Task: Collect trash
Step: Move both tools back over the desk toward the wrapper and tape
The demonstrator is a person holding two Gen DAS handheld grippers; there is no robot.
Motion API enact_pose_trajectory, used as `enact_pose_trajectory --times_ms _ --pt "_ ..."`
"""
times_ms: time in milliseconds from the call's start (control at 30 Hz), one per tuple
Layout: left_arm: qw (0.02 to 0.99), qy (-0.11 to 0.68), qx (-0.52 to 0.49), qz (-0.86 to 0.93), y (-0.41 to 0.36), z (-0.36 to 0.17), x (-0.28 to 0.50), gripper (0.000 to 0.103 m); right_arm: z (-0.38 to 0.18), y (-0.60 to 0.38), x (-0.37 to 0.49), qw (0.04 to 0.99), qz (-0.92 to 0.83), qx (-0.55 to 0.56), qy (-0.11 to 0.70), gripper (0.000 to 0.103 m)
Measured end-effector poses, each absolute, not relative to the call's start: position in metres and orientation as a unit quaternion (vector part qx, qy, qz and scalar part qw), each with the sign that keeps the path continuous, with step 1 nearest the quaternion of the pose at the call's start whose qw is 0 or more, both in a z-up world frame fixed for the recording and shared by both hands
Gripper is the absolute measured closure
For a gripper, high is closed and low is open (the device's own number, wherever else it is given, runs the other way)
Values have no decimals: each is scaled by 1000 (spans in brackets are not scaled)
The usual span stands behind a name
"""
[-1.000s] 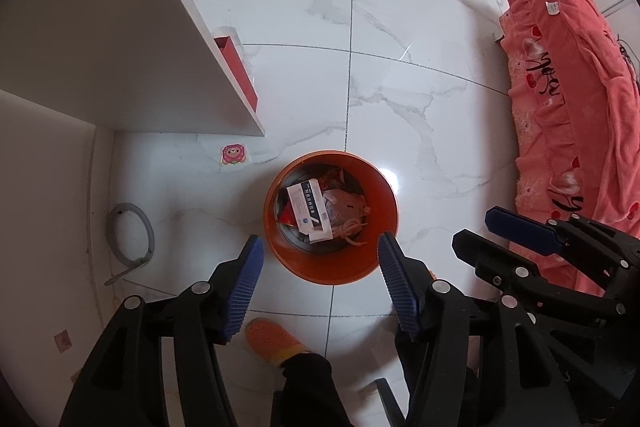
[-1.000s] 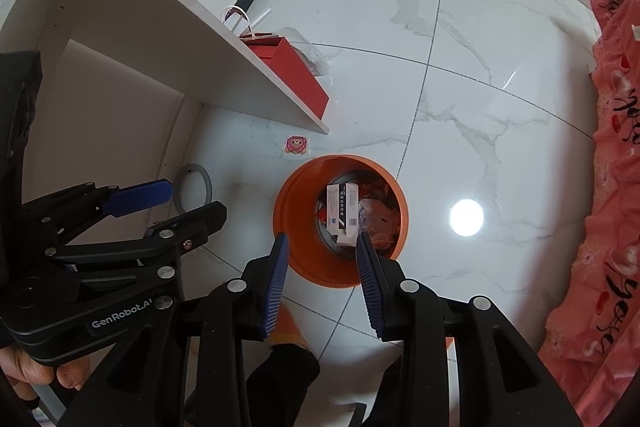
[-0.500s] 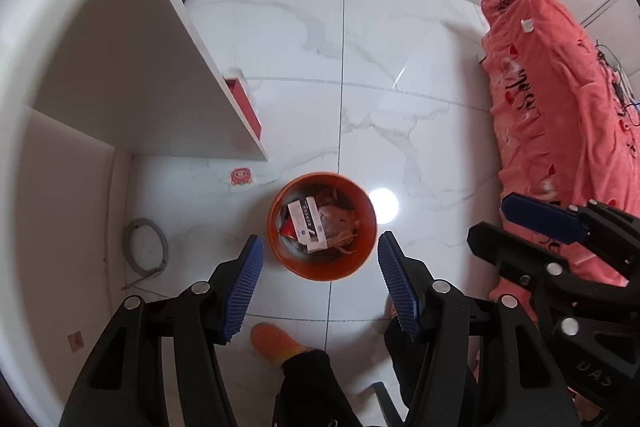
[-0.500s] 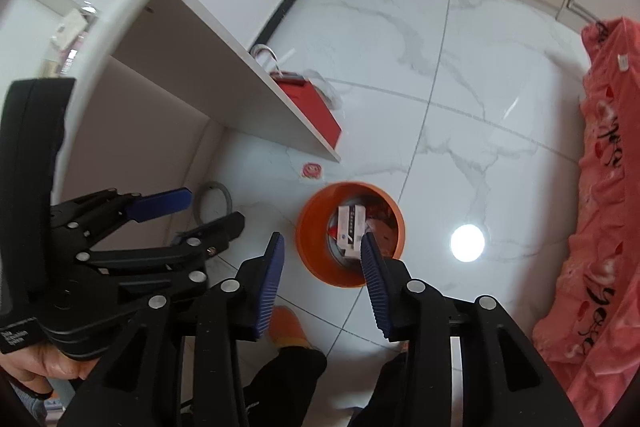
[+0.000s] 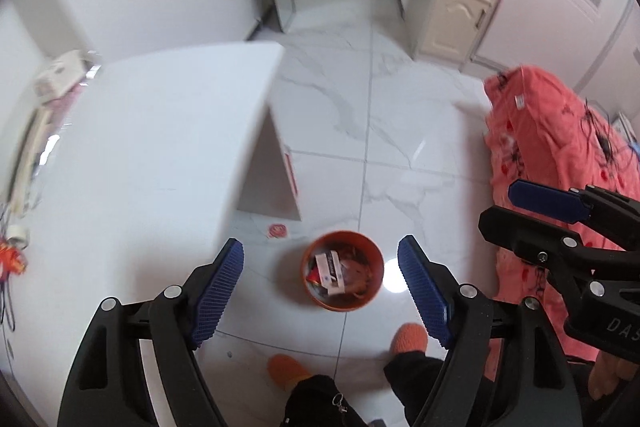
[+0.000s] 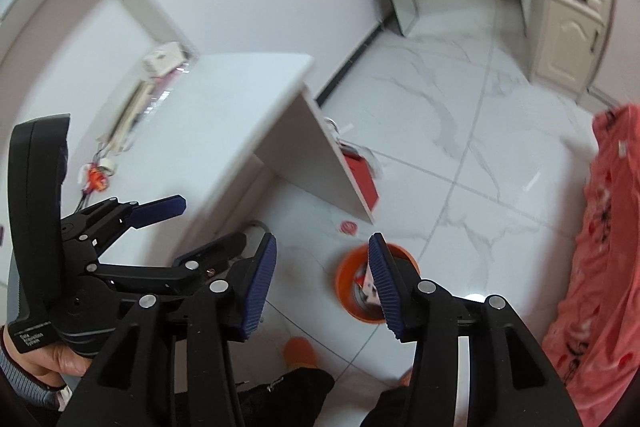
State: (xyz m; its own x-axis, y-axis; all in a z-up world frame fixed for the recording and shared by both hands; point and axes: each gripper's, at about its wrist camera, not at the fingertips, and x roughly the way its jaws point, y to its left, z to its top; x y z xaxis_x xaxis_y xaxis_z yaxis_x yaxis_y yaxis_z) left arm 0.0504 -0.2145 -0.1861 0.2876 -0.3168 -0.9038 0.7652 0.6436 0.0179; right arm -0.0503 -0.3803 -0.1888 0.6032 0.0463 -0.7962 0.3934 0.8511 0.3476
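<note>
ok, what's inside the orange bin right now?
In the orange bin: a white carton lying on crumpled pinkish wrappers and a red scrap. Anything beneath that top layer is covered; the right wrist view's finger hides most of it.

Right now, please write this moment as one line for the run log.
left gripper: open, empty, just opening | right gripper: open, empty, just opening | orange bin: on floor, holds trash | white table: beside bin

Both views bright, evenly lit. Glare spot on the glossy floor beside the orange bin. Motion blur smears the white desk and wall clutter. Strong fisheye bending, dark corners at frame edges. Shadows soft, faint.
</note>
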Motion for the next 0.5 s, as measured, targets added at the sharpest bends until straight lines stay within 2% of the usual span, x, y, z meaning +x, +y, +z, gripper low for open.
enact_pose_trajectory --times_ms 167,300,500 --pt "795 459 215 -333 -196 -156 47 19 -160 -360 -44 875 -74 230 420 54" --pt "813 446 205 -313 -174 -140 49 19 -139 -336 -33 886 -47 210 411 50" --pt "841 441 179 -257 -127 -122 62 19 -122 -288 7 896 11 173 408 50"
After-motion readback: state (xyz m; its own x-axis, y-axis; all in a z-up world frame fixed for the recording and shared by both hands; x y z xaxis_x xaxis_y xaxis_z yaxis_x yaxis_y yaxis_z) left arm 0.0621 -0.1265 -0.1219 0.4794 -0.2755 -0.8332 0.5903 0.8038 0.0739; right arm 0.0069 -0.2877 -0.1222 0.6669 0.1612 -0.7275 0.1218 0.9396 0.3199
